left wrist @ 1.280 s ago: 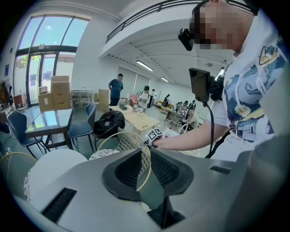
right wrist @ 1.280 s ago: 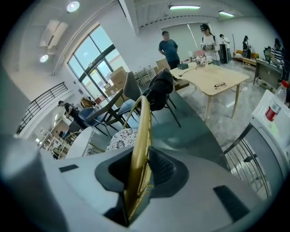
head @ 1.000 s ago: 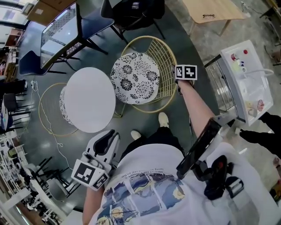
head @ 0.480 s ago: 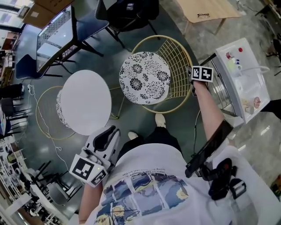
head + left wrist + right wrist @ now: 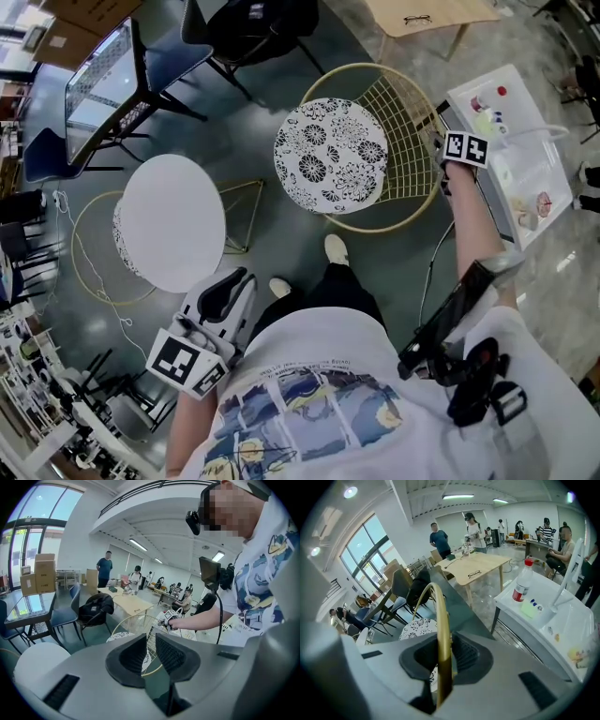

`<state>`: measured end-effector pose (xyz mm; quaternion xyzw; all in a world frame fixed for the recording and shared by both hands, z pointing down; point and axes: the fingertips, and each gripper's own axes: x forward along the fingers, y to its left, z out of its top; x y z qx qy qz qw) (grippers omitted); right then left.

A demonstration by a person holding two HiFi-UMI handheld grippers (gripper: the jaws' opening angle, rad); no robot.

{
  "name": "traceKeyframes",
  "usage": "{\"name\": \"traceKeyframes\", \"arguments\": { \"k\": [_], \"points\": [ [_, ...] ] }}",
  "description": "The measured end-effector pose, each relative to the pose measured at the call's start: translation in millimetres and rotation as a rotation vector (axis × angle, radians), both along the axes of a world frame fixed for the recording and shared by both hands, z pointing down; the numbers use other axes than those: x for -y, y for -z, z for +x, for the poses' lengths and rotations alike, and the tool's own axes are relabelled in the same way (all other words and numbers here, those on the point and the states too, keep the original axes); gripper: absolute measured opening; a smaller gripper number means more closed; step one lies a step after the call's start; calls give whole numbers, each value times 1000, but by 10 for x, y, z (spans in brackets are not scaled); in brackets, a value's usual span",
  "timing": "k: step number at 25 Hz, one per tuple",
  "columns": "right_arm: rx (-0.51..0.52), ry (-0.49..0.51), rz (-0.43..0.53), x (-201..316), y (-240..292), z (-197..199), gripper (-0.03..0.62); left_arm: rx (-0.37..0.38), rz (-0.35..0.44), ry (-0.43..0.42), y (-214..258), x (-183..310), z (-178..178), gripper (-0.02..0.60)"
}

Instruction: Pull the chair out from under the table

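The gold wire chair (image 5: 413,111) with a black-and-white floral cushion (image 5: 330,155) stands apart from the round white table (image 5: 173,222), to its right. My right gripper (image 5: 441,152) is shut on the chair's gold back rim (image 5: 440,616), and the rim runs straight up between the two pads of the right gripper (image 5: 443,656). My left gripper (image 5: 232,284) hangs low by the person's left side, away from the chair. In the left gripper view its jaws (image 5: 151,646) stand a little apart with nothing between them, and the chair (image 5: 125,620) shows beyond.
A second wire chair (image 5: 94,258) is tucked under the white table. A white cart (image 5: 511,159) with a bottle (image 5: 524,585) stands close on the right of the gripped rim. A dark chair with a bag (image 5: 253,23), a glass table (image 5: 103,70) and a wooden table (image 5: 431,14) lie beyond.
My right gripper has drawn the chair to the right, away from the white table and toward the white cart. The left gripper has stayed by the person's side.
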<state>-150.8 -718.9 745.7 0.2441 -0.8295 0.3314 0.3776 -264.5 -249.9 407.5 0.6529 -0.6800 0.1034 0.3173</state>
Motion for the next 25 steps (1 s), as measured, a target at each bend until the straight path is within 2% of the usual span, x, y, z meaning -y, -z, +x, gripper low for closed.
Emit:
{"name": "traceKeyframes", "arguments": {
  "k": [8, 11, 15, 21, 25],
  "points": [
    [-20, -70, 14, 335, -94, 234, 61, -15, -10, -11, -149, -15, -91, 49],
    [-32, -45, 39, 303, -53, 222, 63, -24, -9, -17, -165, -75, -94, 48],
    [-42, -19, 118, 261, 143, 312, 74, -34, 6, -38, -167, -128, -12, 48],
    [-29, -29, 227, -45, 599, 720, 75, -30, 51, -80, -129, -285, 117, 48],
    [-2, -28, 300, -544, 1003, 951, 74, -16, 103, -119, -55, -502, 247, 48]
  ]
}}
